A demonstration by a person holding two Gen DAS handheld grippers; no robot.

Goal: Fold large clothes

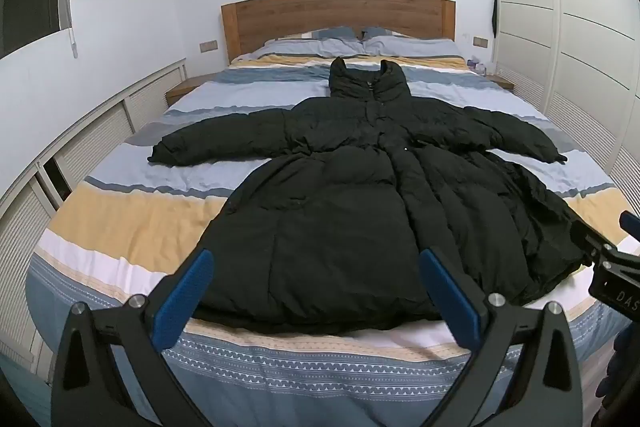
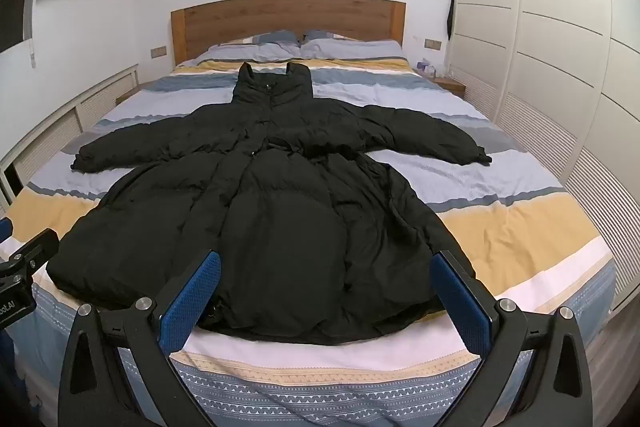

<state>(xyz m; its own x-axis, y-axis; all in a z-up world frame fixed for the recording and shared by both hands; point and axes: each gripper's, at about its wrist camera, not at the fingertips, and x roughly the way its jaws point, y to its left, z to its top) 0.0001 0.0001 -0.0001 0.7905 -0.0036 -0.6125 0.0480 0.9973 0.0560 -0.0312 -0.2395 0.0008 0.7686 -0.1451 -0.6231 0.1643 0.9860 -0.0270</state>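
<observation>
1. A long black puffer coat (image 1: 340, 203) lies flat on the bed, front side up, its hood toward the pillows and its hem at the near foot end.
2. Both sleeves are spread straight out to the sides, one cuff (image 1: 160, 157) near the left edge of the bedding and the other cuff (image 2: 478, 157) toward the wardrobe side.
3. The lower half flares wide; the wardrobe-side part of the skirt is more rumpled than the other.
4. The closure runs up the middle to the collar; whether it is a zip or snaps is hard to tell at this range.
5. The left gripper (image 1: 316, 291) hangs above the hem with its blue pads spread wide, nothing between them and nothing touched.
6. The right gripper (image 2: 326, 293) is likewise released, its blue pads wide apart over the hem's wardrobe side, clear of the cloth.
7. Each gripper shows at the edge of the other's view, side by side at the foot of the bed.
8. The striped duvet (image 1: 132, 223) under the coat has bands of blue, yellow, white and grey.
9. Two pillows (image 2: 300, 47) rest against a wooden headboard (image 1: 340, 15).
10. A white wardrobe (image 2: 540, 39) stands along the right side, and low slatted cabinets (image 1: 92, 143) line the left wall.
</observation>
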